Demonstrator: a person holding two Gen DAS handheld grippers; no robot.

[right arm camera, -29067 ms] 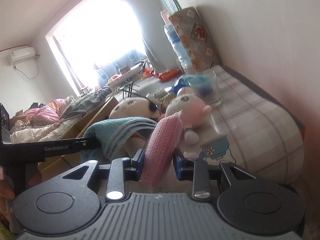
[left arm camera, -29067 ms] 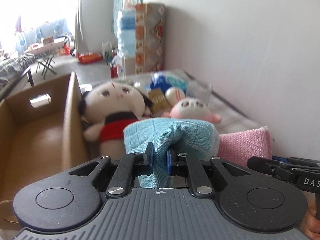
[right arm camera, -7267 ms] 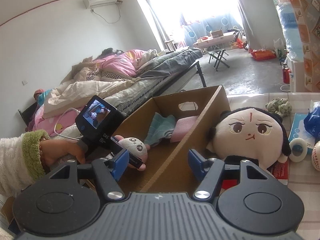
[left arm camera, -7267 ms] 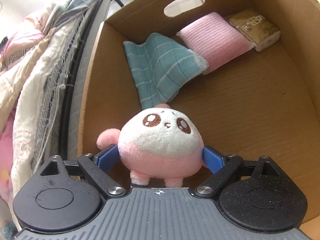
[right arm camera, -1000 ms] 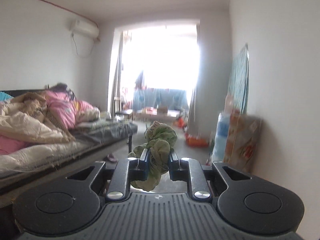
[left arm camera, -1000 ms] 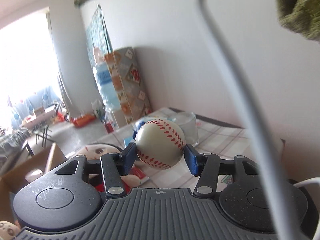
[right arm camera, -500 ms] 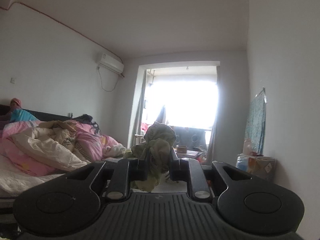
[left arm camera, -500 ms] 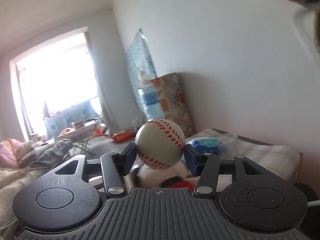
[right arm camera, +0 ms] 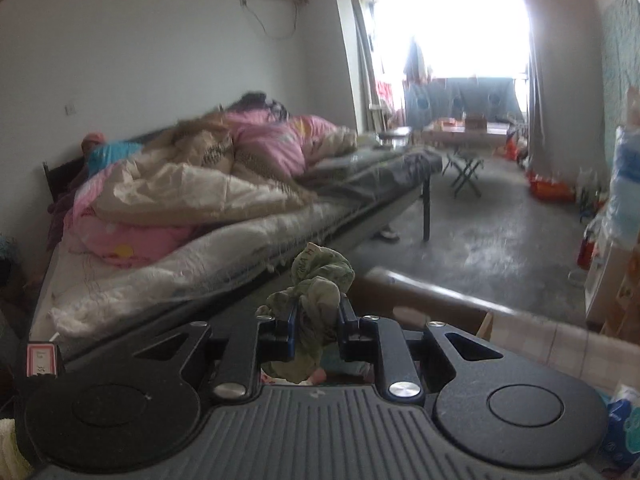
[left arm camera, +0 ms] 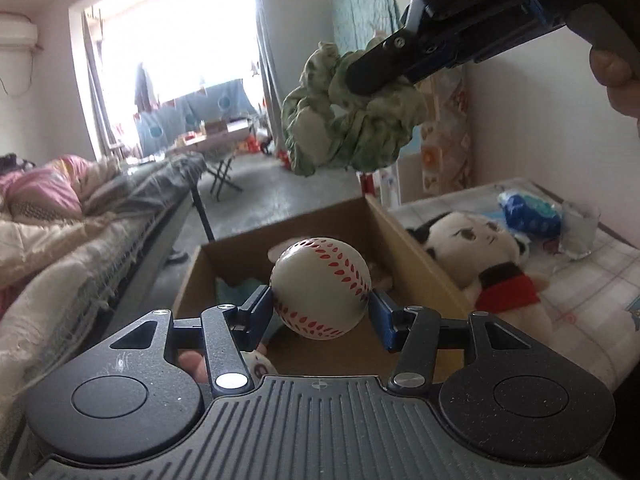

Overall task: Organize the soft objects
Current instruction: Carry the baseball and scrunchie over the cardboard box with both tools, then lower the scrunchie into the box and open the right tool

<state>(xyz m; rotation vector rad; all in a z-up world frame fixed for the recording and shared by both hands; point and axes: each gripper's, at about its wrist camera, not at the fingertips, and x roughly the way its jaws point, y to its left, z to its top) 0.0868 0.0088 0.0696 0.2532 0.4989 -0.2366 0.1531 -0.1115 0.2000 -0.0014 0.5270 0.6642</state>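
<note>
**Ball and scrunchie held over the box**

Ball (left arm camera: 320, 288) sits low and centre in the left wrist view, clamped between the two blue pads of the left gripper (left arm camera: 320, 312), which press on its widest part from either side; it looks like a soft foam baseball, light and springy, so a grip across the middle should hold it, though its round smooth skin could let it squirt out if the pads sat off centre. Beyond it, in the middle of the frame, lies the open cardboard box (left arm camera: 404, 240), with a scrap of teal cloth (left arm camera: 236, 288) and a small plush toy (left arm camera: 260, 366) partly hidden inside; right of the box a big-headed doll (left arm camera: 472, 248) rests on the checked table (left arm camera: 600, 272).

Scrunchie (right arm camera: 316, 300) hangs pinched in the right gripper (right arm camera: 316, 332), whose jaws are drawn nearly together on the bunched green fabric; in the left wrist view the same scrunchie (left arm camera: 352, 120) dangles at upper centre, above the box; it is limp, very light and crushable, so any fold will do as a hold, and it should drop cleanly once released.
</note>
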